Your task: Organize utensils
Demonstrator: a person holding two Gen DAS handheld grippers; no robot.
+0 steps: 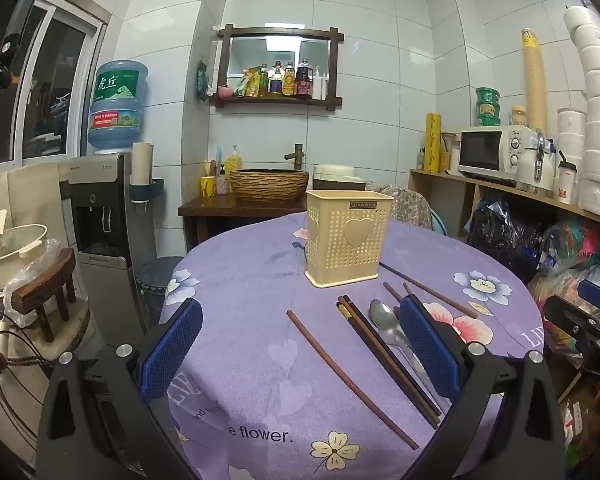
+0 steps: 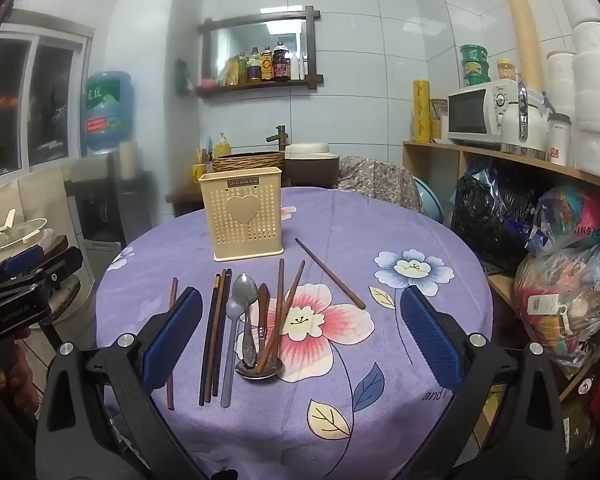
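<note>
A cream perforated utensil holder (image 1: 348,240) (image 2: 242,216) with a heart on its front stands upright on the purple flowered tablecloth (image 1: 252,264) (image 2: 380,220). Loose utensils lie in front of it: a single brown chopstick (image 1: 348,376) (image 2: 172,332), a bundle of dark chopsticks (image 1: 388,360) (image 2: 216,332), metal spoons (image 1: 384,316) (image 2: 244,292), two crossed chopsticks (image 2: 284,312) and a lone chopstick (image 1: 428,288) (image 2: 330,274) further right. My left gripper (image 1: 302,306) is open above the near left of the table and holds nothing. My right gripper (image 2: 300,293) is open over the spoons, also holding nothing.
Right of the table is a wooden shelf (image 2: 500,156) with a microwave (image 1: 492,150), a kettle and stacked white tubs, with stuffed bags (image 2: 560,280) below. Behind stands a basin (image 1: 268,184). At the left are a water dispenser (image 1: 100,208) and a small stool (image 1: 44,296).
</note>
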